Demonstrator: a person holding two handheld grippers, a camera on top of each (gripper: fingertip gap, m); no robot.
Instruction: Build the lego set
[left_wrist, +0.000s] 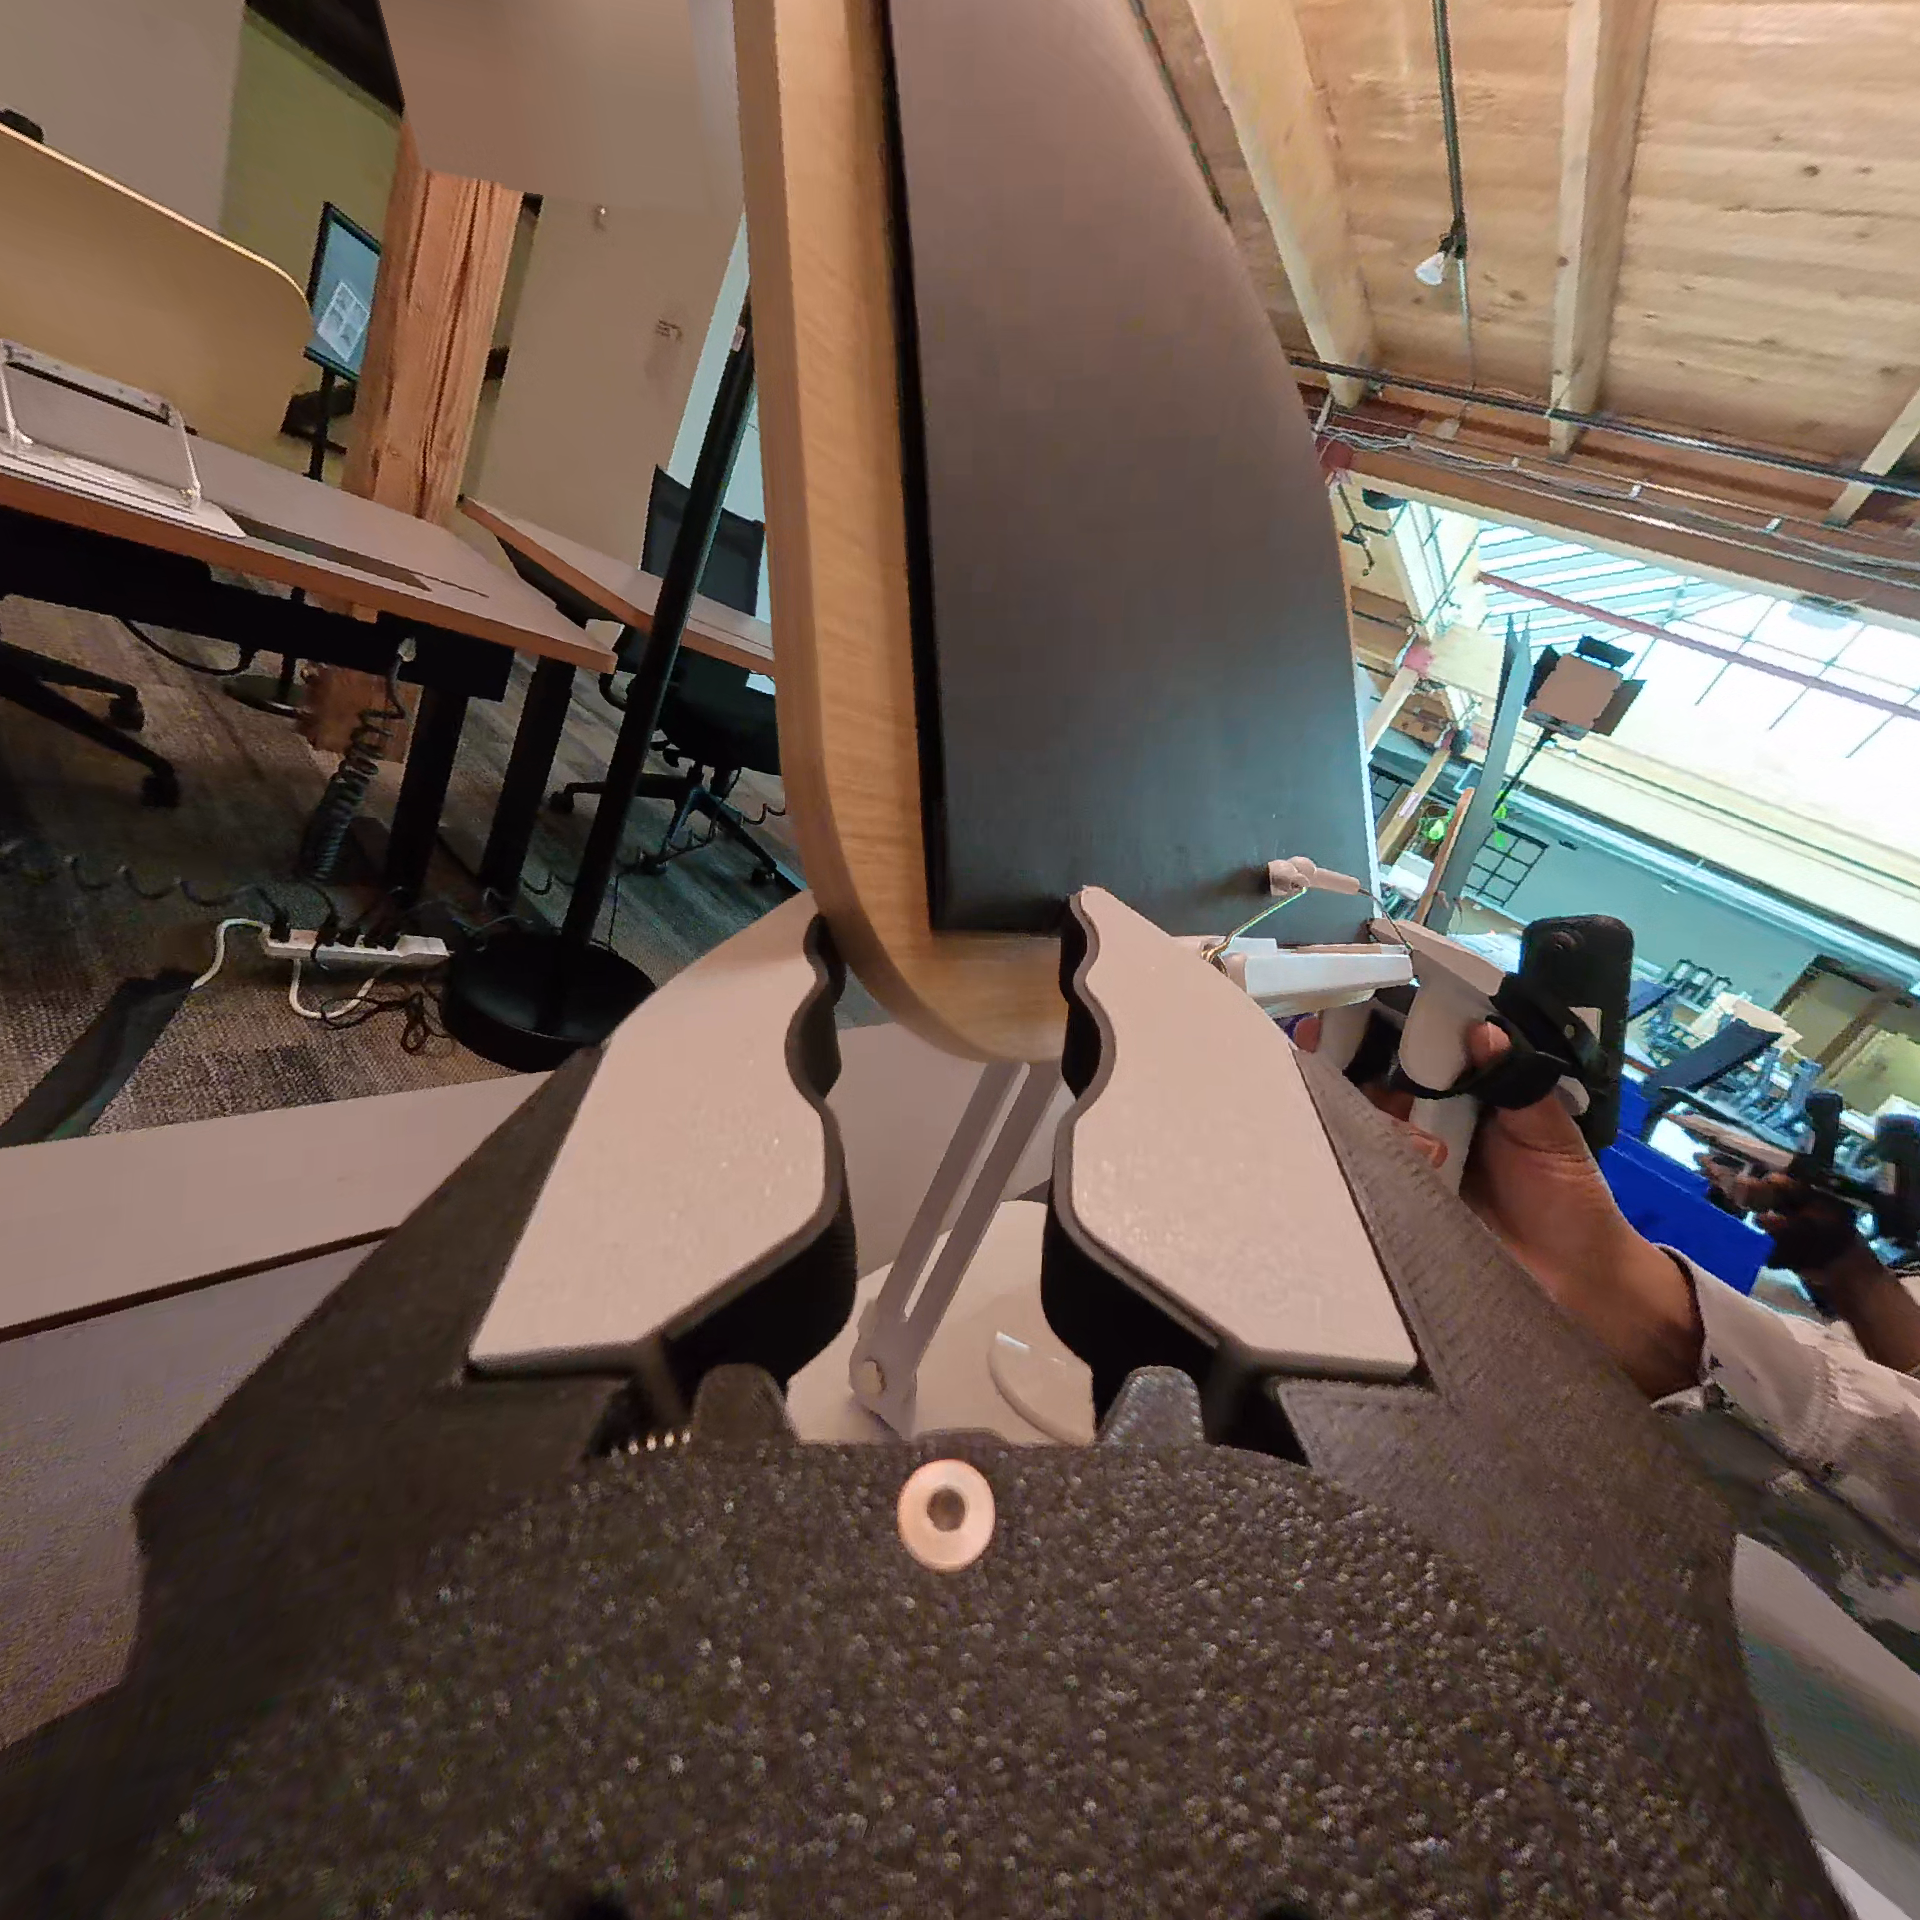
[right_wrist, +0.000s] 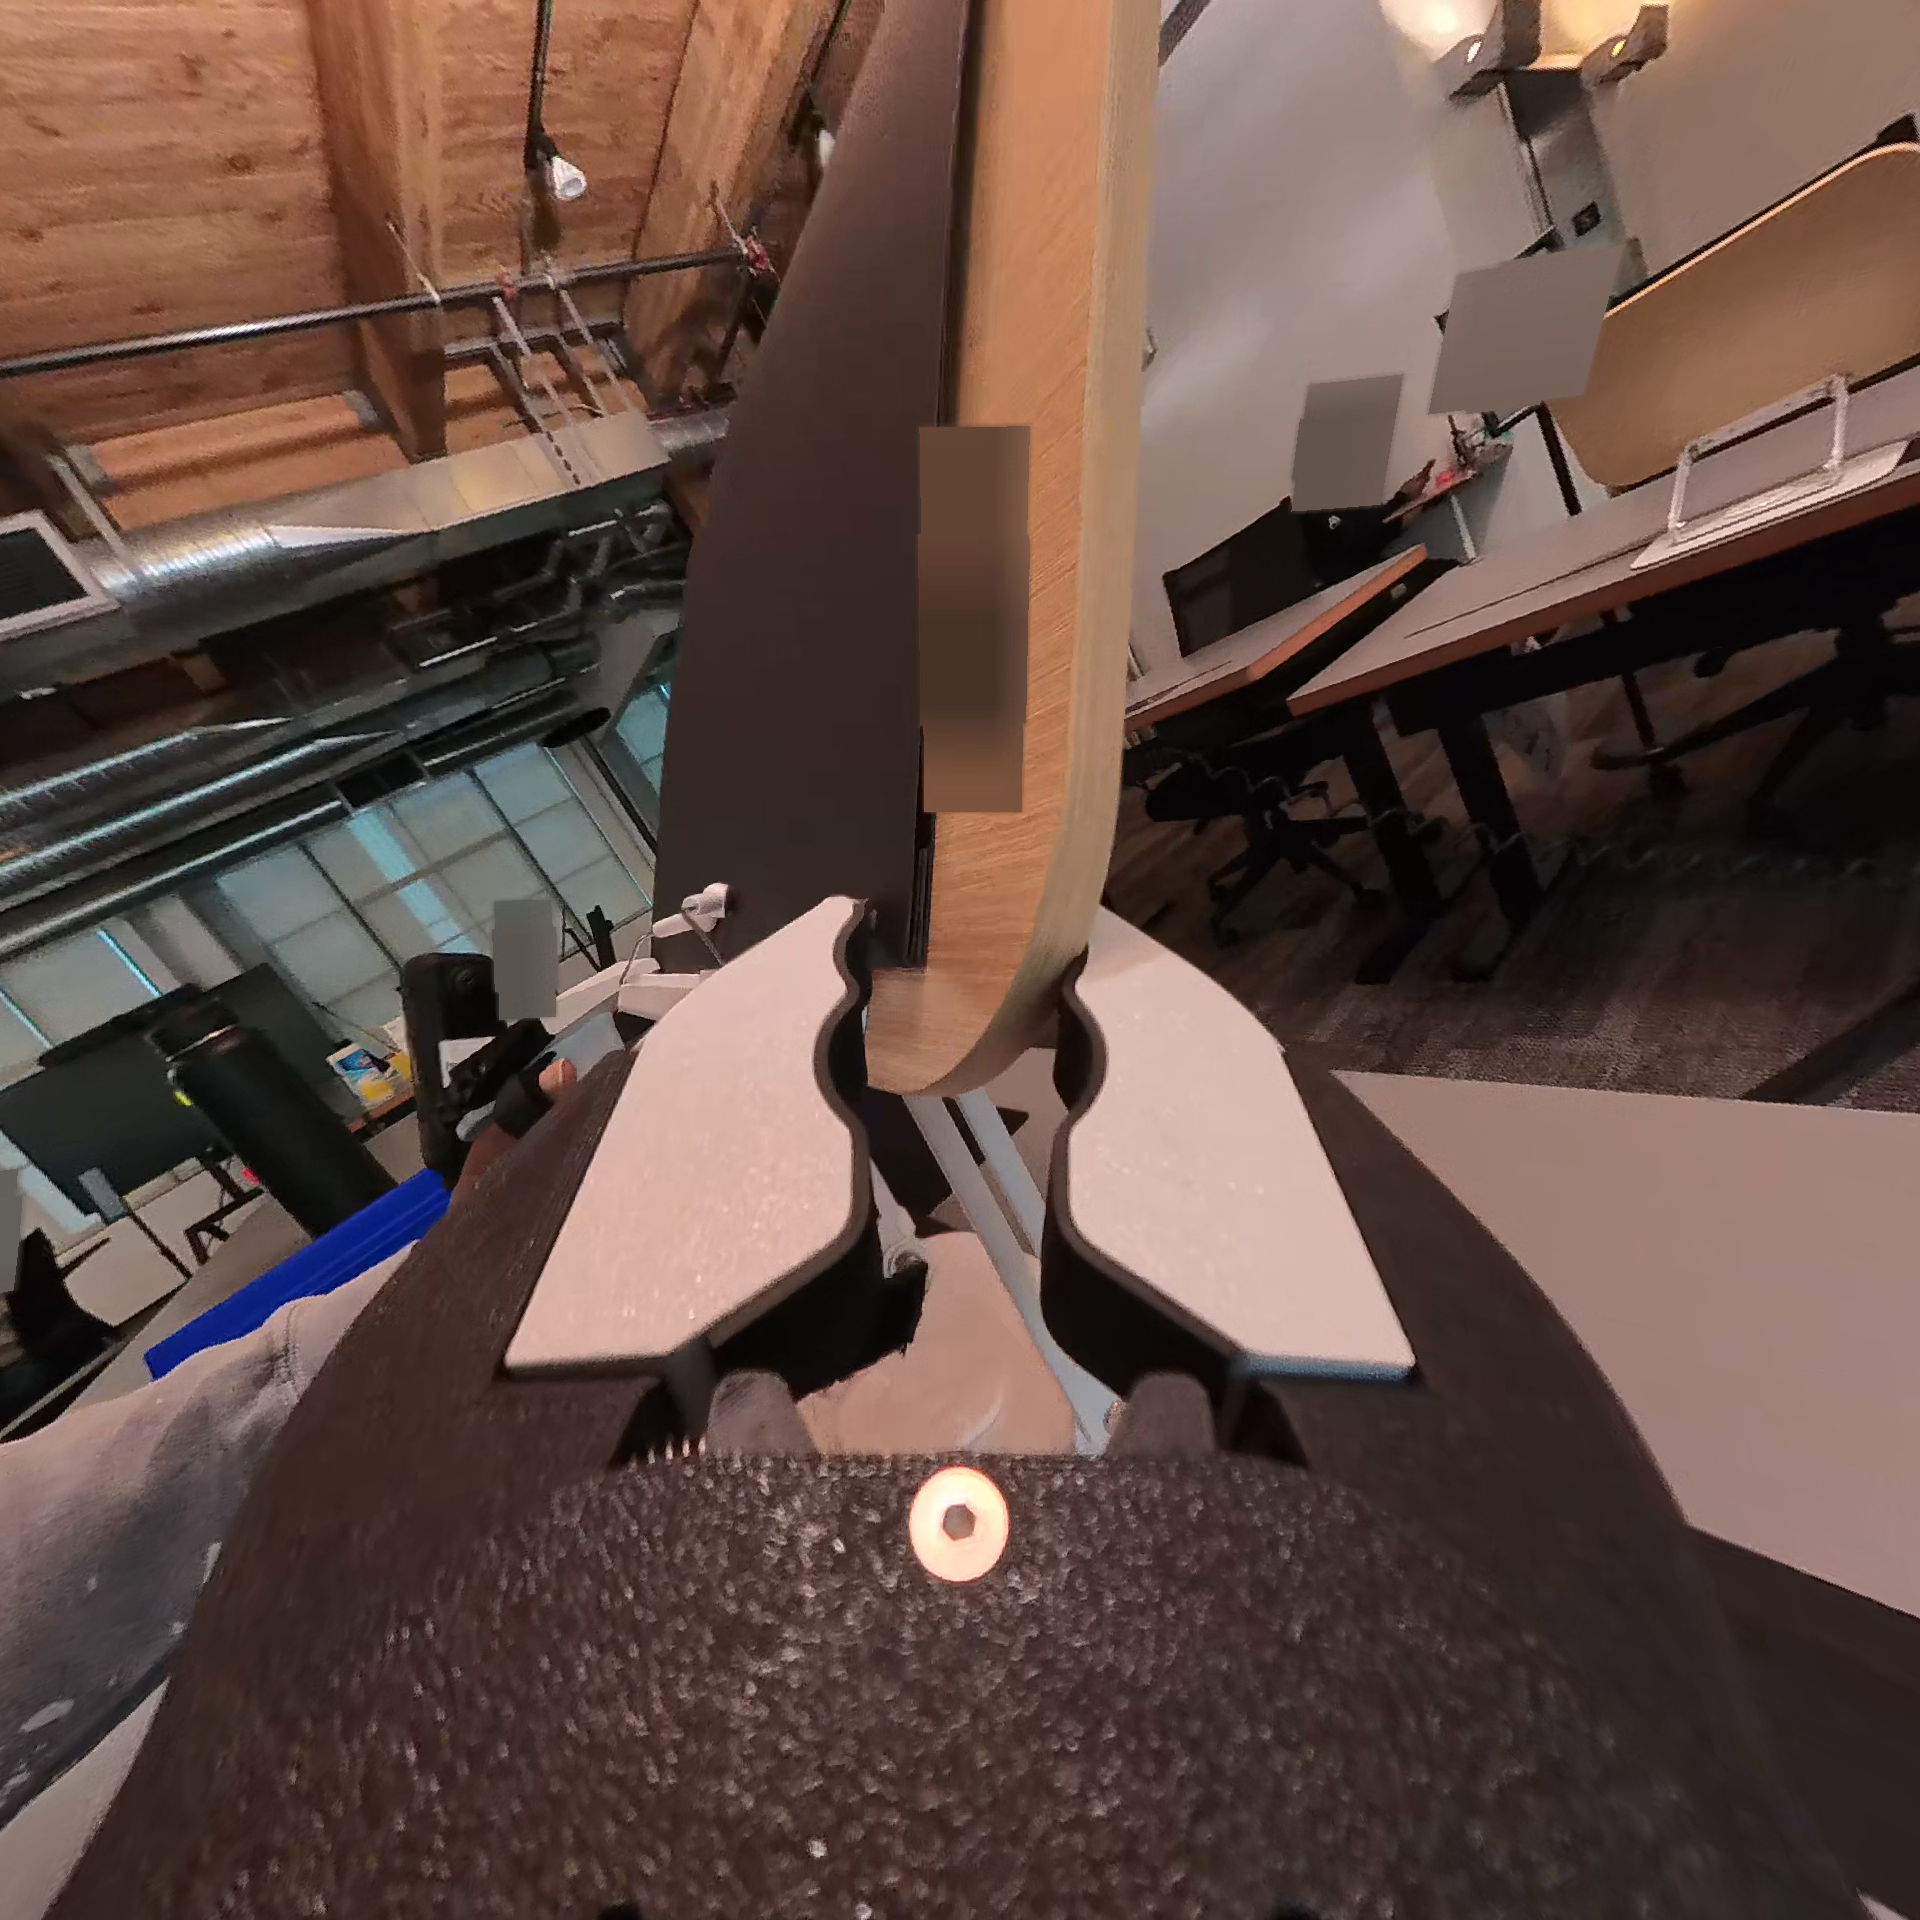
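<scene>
No Lego pieces show in either view. My left gripper (left_wrist: 951, 982) is open and empty, tilted upward. The rounded lower corner of a wooden desk divider (left_wrist: 842, 582) with a dark felt panel (left_wrist: 1122, 582) shows in the gap between its fingertips. My right gripper (right_wrist: 966, 987) is also open and empty, tilted upward at the same divider (right_wrist: 1039, 727) from the other side. A hand (left_wrist: 1558, 1184) holding the other gripper shows at the right of the left wrist view.
A white bracket and round base (left_wrist: 935, 1278) hold the divider on the grey desk (left_wrist: 208, 1195). A blue bin (right_wrist: 301, 1278) sits nearby. Other desks (left_wrist: 343, 540), office chairs and a floor power strip (left_wrist: 353, 945) stand farther off. The gap from one gripper's tips to the other's is roughly 25 cm.
</scene>
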